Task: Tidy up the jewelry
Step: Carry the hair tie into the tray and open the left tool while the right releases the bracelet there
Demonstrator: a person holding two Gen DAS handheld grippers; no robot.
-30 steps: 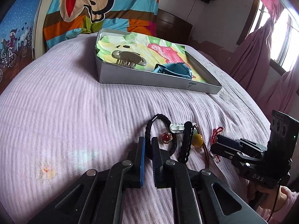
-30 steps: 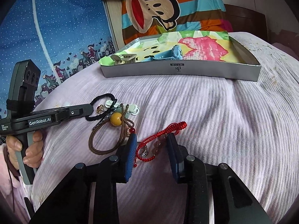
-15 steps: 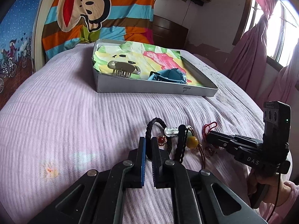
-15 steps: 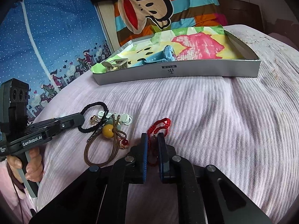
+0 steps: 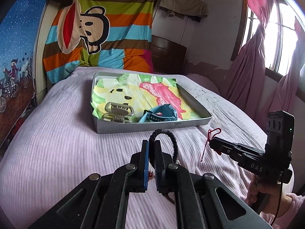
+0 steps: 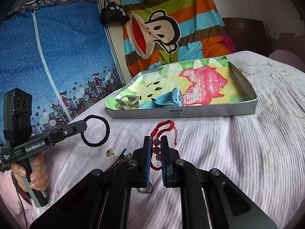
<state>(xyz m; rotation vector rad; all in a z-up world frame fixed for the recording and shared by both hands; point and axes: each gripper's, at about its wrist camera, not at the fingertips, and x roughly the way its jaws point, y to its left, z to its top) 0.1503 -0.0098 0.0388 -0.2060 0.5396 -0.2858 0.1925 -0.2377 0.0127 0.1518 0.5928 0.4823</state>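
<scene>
Left gripper [image 5: 150, 148] clamps the black band [image 5: 167, 139], right gripper [image 6: 155, 148] clamps the red bracelet [image 6: 162, 127], both above the bed near the box [image 5: 152, 128]; thin grips may slip, dangling cord may snag.

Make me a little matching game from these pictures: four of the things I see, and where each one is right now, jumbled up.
Things:
1. black braided ring
2. red cord bracelet
3. blue watch
4. beige hair claw

Places:
A. in the box, left end
B. pinched in the right gripper
C. in the box, beside the claw
D. pinched in the left gripper

Pairs: 1-D, 2-B, 3-C, 4-A
</scene>
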